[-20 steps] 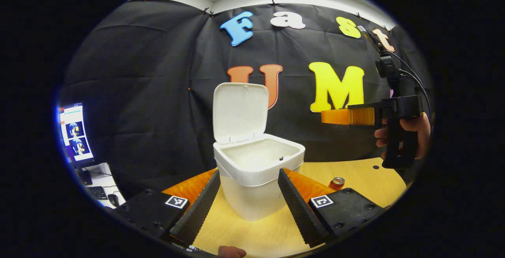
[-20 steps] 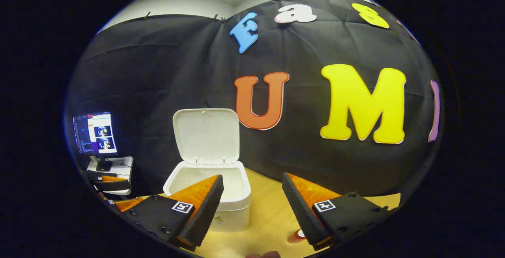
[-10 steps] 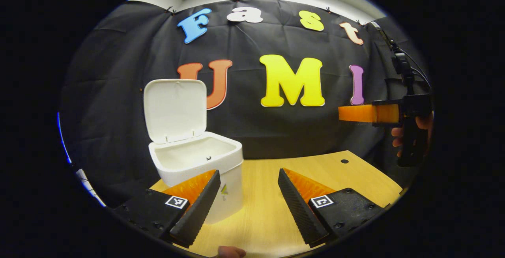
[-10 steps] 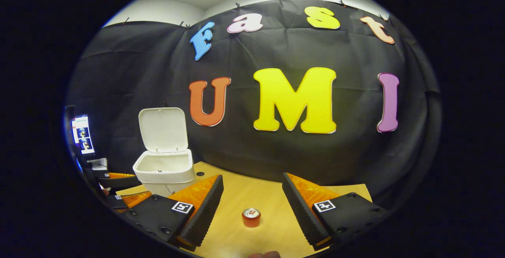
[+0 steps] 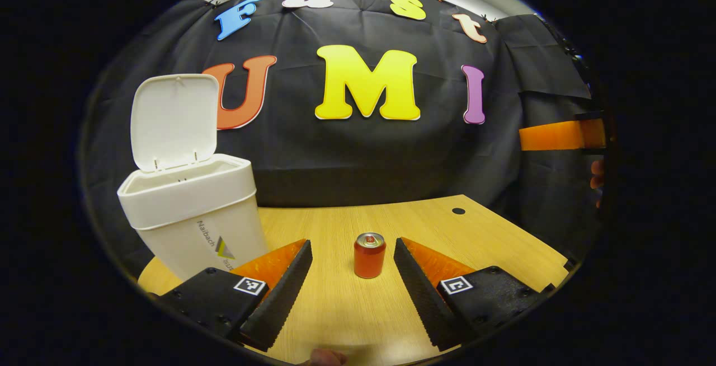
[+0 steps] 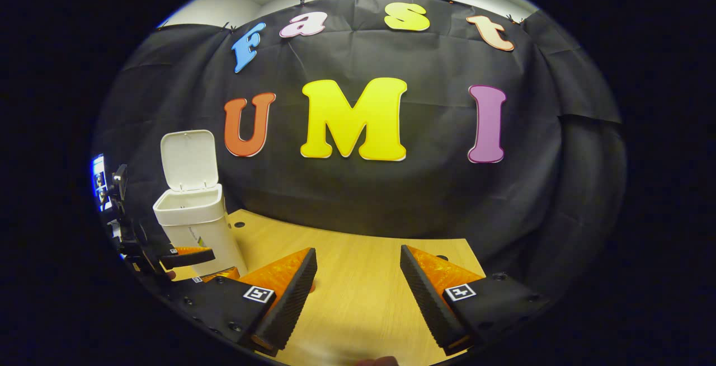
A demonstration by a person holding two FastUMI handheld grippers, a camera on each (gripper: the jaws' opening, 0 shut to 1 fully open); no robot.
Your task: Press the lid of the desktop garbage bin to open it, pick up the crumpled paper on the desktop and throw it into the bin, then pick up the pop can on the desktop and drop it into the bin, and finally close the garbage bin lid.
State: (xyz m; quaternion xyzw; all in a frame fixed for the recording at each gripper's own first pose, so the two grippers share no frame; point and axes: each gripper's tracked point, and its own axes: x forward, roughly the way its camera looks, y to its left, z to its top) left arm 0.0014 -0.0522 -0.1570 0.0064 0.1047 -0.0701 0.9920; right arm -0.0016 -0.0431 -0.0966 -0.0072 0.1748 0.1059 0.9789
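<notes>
In the left gripper view, the garbage bin (image 5: 193, 215) is set on the desktop (image 5: 475, 243), toward its left end. Its lid (image 5: 173, 122) is raised upright behind the opening, against the booth wall. The pop can (image 5: 369, 254) is stood upright on the desktop, to the right of the bin and well apart from it. The left gripper (image 5: 352, 293) is held in front of the can, with the can seen between its spread fingers, untouched. The right gripper (image 5: 559, 135) is held far to the right of the bin, above the desktop's edge.

- The left gripper (image 5: 351, 273) is swinging away from the bin (image 5: 193, 209), now lining its spread fingers up on the pop can (image 5: 369, 254).
- The right gripper (image 6: 358, 293) is drifting rightward, away from the bin.
</notes>
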